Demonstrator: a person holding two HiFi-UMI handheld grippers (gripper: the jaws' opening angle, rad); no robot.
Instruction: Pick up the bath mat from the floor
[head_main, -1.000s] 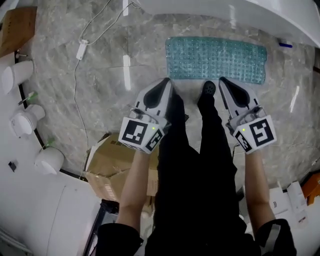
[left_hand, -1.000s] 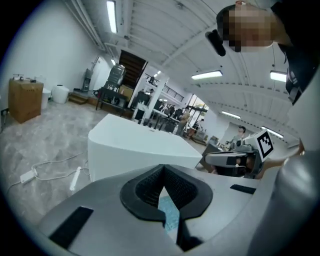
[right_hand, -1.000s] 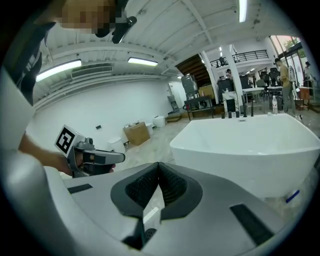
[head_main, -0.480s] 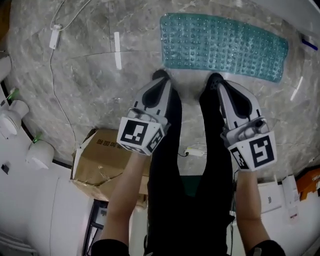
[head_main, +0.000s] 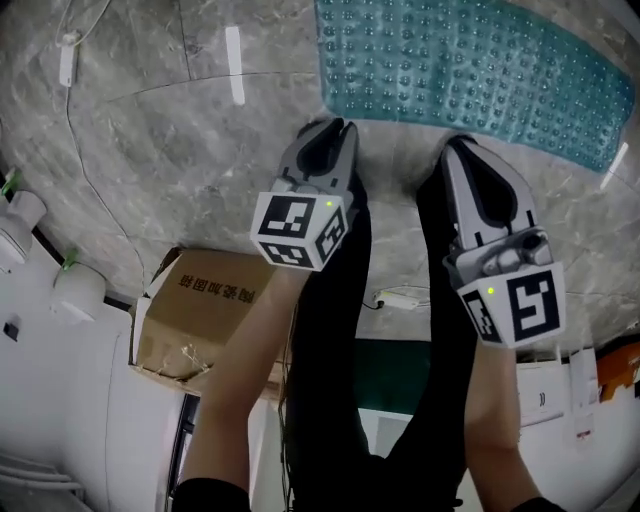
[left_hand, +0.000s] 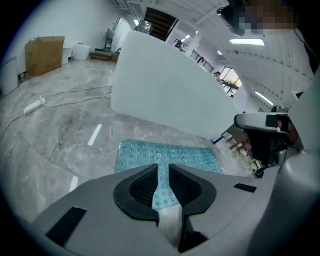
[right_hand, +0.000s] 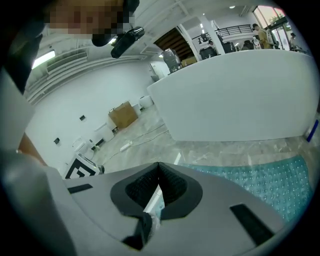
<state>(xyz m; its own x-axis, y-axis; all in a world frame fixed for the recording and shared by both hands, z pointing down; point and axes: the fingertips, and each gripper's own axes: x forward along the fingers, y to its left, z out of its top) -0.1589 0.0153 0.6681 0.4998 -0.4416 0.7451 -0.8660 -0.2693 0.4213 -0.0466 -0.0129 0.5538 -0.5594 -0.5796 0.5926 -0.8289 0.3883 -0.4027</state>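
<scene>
Left claw (left_hand: 163, 167) opening, right claw (right_hand: 159, 166) clenched, both empty: spread both, then lower onto the bath mat's (head_main: 470, 70) near edge.

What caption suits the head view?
Left hand-held gripper, empty jaws opening, and right hand-held gripper near a teal bath mat on the floor.

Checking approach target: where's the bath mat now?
Head view, top right: bath mat lies on the floor, just ahead of the right gripper; white tub behind it.

Grey marble floor (head_main: 180, 150). Teal bath mat (head_main: 470, 70) lies flat on it. Cardboard box (head_main: 200, 310) + white adapter (head_main: 68, 58) w/ cable too.
</scene>
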